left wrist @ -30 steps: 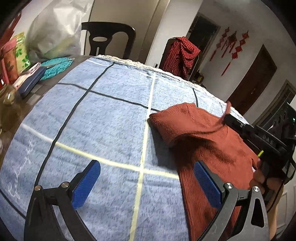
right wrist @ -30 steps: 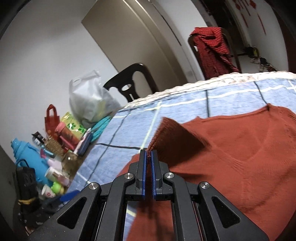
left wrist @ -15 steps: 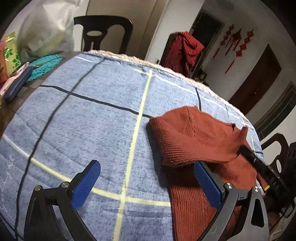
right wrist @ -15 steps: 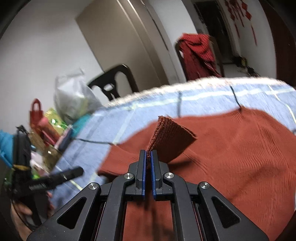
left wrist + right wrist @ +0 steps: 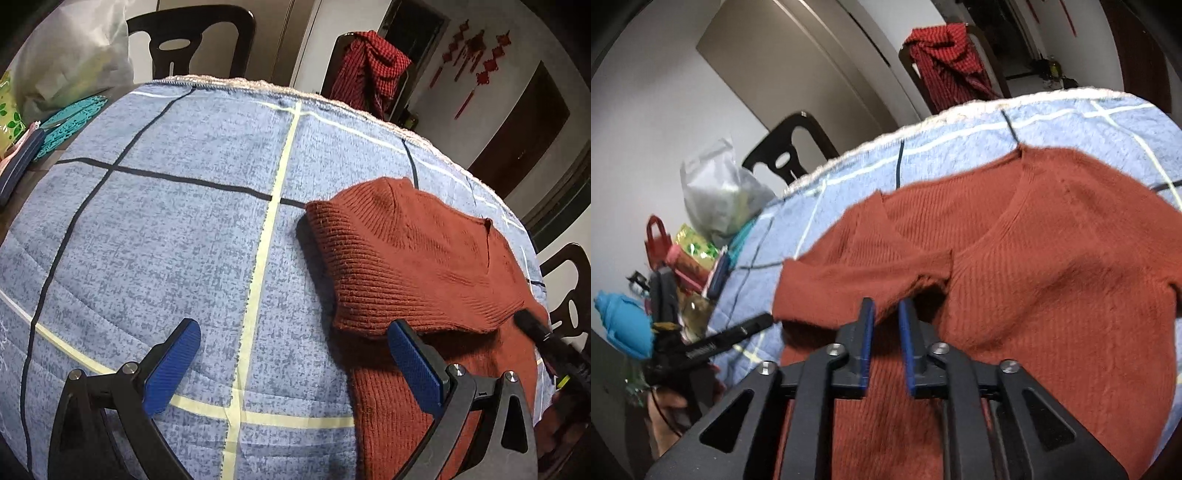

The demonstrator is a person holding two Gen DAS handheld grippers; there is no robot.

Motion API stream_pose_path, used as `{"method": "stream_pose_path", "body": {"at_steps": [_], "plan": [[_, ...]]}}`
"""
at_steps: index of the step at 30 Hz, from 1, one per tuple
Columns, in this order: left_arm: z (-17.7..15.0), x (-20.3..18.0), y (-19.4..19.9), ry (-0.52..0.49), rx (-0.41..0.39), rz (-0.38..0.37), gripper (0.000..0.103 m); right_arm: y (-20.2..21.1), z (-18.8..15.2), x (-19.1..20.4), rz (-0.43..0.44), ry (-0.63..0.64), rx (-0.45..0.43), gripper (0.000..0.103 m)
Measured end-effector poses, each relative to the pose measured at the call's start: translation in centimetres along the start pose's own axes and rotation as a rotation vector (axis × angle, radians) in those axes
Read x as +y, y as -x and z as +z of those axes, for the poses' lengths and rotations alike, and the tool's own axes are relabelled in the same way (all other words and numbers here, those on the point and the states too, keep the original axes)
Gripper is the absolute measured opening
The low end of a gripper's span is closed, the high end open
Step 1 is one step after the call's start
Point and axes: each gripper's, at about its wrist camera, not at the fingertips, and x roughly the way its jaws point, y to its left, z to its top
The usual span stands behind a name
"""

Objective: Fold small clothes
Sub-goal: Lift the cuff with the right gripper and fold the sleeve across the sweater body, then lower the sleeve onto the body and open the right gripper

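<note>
I see open blanket (image 5: 166,236) left of the sweater (image 5: 417,258); clutter (image 5: 687,254) crowds the table's far left edge.

Dim indoor light, fisheye warping, slight blur

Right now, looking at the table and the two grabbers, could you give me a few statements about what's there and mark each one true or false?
1. The sweater is rust red. True.
2. A sleeve lies folded across the sweater's chest. True.
3. The right gripper is clamped shut on the sleeve. False: its jaws have just been opening, and a gap shows between them.
4. The left gripper holds the sweater. False: it is open, hovering over the blue blanket.
5. The blanket is plain white. False: blue with dark and pale lines.
</note>
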Motion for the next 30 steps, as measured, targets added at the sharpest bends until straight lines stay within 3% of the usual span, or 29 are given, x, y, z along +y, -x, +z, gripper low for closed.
{"method": "stream_pose_path", "body": {"at_steps": [3,4,11,15,16,18,21,27,30], "plan": [[0.0,-0.3,-0.1,-0.019,0.006,0.013,0.102,0.2,1.2,-0.3,-0.017,-0.027,-0.031,0.041],[0.0,-0.4,-0.1,-0.025,0.008,0.017,0.102,0.1,1.6,-0.5,-0.007,-0.038,-0.031,0.042],[-0.2,-0.3,0.4,-0.038,0.012,-0.003,0.102,-3.6,2.3,-1.6,-0.068,-0.052,0.098,0.043],[0.0,-0.3,0.6,-0.041,0.005,0.003,0.102,-4.5,1.7,-1.7,-0.063,-0.032,0.117,0.042],[0.1,-0.5,0.6,-0.046,0.006,0.005,0.102,-4.5,1.6,-1.6,-0.059,-0.03,0.113,0.041],[0.3,-0.8,0.5,-0.053,0.006,0.012,0.102,-4.6,1.6,-1.4,-0.058,-0.014,0.104,0.022],[0.5,-0.9,0.5,-0.056,0.002,0.005,0.102,-4.1,2.1,-0.9,-0.045,0.015,0.075,0.008],[0.9,-1.1,0.6,-0.05,-0.017,0.009,0.102,-2.4,3.5,0.5,-0.07,0.105,-0.031,0.007],[1.3,-1.6,0.4,-0.064,-0.026,0.028,0.102,-2.9,4.3,0.6,-0.09,0.137,-0.04,0.007]]}}
